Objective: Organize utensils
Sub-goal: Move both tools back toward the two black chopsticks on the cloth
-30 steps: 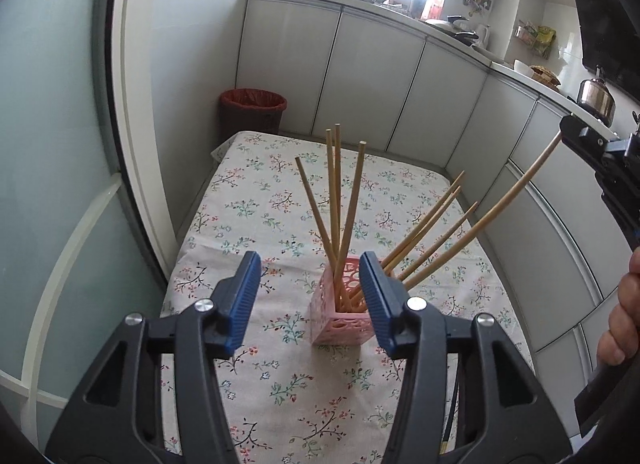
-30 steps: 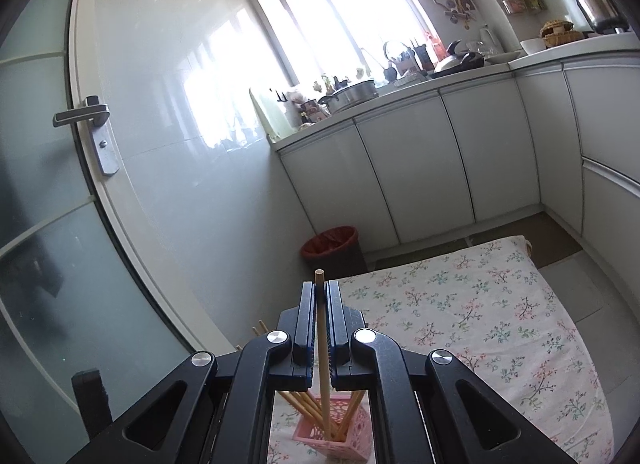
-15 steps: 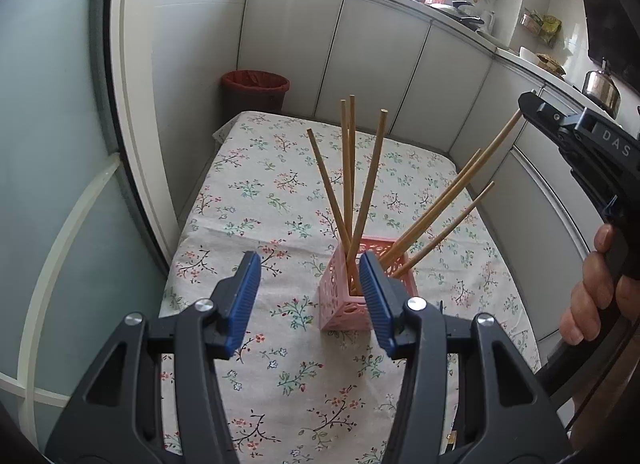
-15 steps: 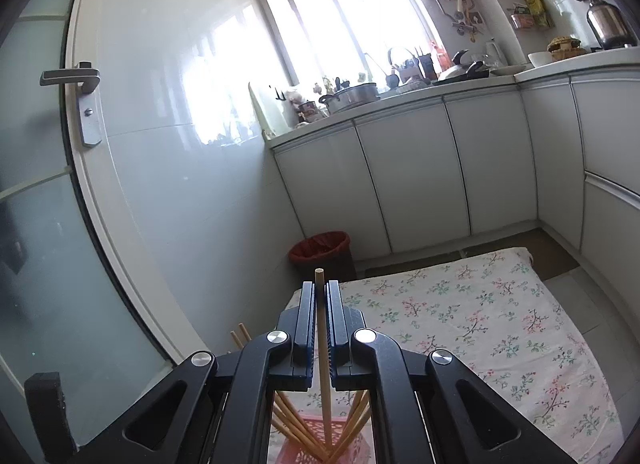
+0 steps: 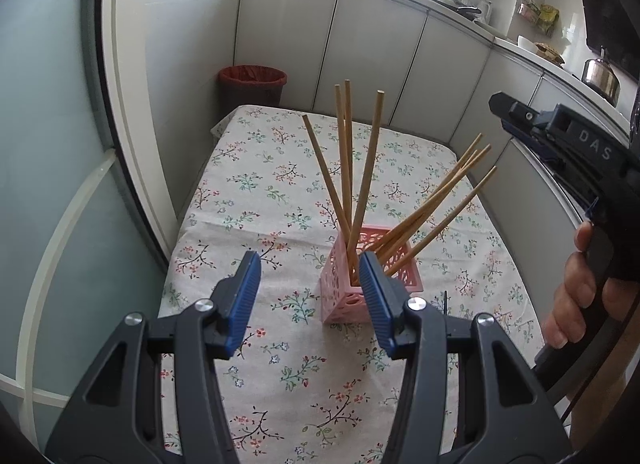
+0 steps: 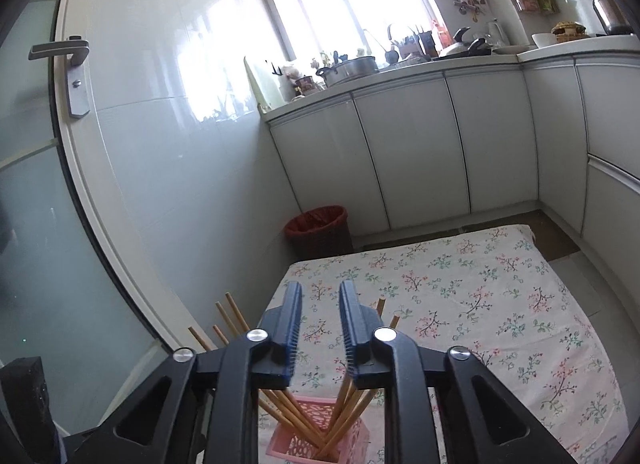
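Nearest in the left wrist view we see the left hand-held gripper [image 5: 308,296], its blue ribbed pads parted with nothing between them; it hangs released above the floral-print cloth covering the surface [image 5: 248,192]. Just beyond its right pad, at about one o'clock, stands the pink perforated square plastic holder [image 5: 340,296], upright on the cloth. The slender wooden chopsticks [image 5: 362,188] stand in it in two fans: four lean toward twelve o'clock, the others splay toward two o'clock.

At three o'clock a person's hand [image 5: 576,288] grips the handle of the right hand-held gripper [image 5: 500,104], which sits above and clear of the splayed tips. In the right wrist view that right hand-held gripper [image 6: 320,324] has its jaws opening, and we see no stick between the pads; the chopsticks [image 6: 344,412] fan out below them into the holder [image 6: 296,446].

We judge the step in hand to be the release of a stick into the holder. To do it well, we would let the jaws part fully before lifting, then draw straight up so that no pad snags the leaning tips and tips the light holder.

Farthest, at eleven o'clock, a dark bin with a red liner [image 5: 252,82] stands on the floor against the white cabinets [image 5: 376,48].
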`<state>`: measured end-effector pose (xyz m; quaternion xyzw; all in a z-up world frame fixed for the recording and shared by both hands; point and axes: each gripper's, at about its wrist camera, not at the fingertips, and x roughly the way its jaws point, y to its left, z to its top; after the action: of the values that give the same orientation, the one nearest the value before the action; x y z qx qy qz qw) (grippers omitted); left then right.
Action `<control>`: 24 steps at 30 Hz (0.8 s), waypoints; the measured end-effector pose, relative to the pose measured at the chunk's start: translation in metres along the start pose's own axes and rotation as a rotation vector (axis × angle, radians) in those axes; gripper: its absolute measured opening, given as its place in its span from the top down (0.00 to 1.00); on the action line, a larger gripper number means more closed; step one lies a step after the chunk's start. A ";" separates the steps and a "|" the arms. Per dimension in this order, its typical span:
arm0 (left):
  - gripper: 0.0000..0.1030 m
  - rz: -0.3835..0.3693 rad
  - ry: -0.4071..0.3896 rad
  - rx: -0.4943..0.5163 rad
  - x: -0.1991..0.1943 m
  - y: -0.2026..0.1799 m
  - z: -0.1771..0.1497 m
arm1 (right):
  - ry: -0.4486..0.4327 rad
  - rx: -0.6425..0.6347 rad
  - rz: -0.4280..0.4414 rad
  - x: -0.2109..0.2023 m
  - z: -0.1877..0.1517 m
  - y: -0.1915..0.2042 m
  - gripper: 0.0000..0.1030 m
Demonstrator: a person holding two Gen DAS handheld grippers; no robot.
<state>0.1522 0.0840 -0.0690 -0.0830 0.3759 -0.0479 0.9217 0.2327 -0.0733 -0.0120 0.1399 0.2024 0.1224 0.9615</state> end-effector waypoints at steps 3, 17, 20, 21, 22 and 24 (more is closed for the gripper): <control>0.49 -0.006 0.012 0.007 0.001 -0.002 -0.002 | -0.017 -0.005 0.007 -0.016 0.005 -0.006 0.59; 0.31 -0.048 0.101 0.054 0.013 -0.034 -0.021 | 0.203 -0.023 -0.153 -0.061 -0.011 -0.075 0.37; 0.28 -0.048 0.121 0.066 0.018 -0.044 -0.026 | 0.286 -0.044 -0.187 -0.062 -0.025 -0.087 0.34; 0.28 -0.049 0.129 0.070 0.020 -0.047 -0.028 | 0.319 -0.049 -0.196 -0.062 -0.030 -0.092 0.34; 0.28 -0.050 0.140 0.076 0.022 -0.050 -0.029 | 0.343 -0.054 -0.203 -0.062 -0.035 -0.095 0.33; 0.27 -0.053 0.167 0.088 0.028 -0.056 -0.033 | 0.397 -0.062 -0.229 -0.061 -0.045 -0.103 0.32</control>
<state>0.1477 0.0207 -0.1006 -0.0481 0.4465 -0.0954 0.8884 0.1782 -0.1772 -0.0627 0.0596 0.3982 0.0436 0.9143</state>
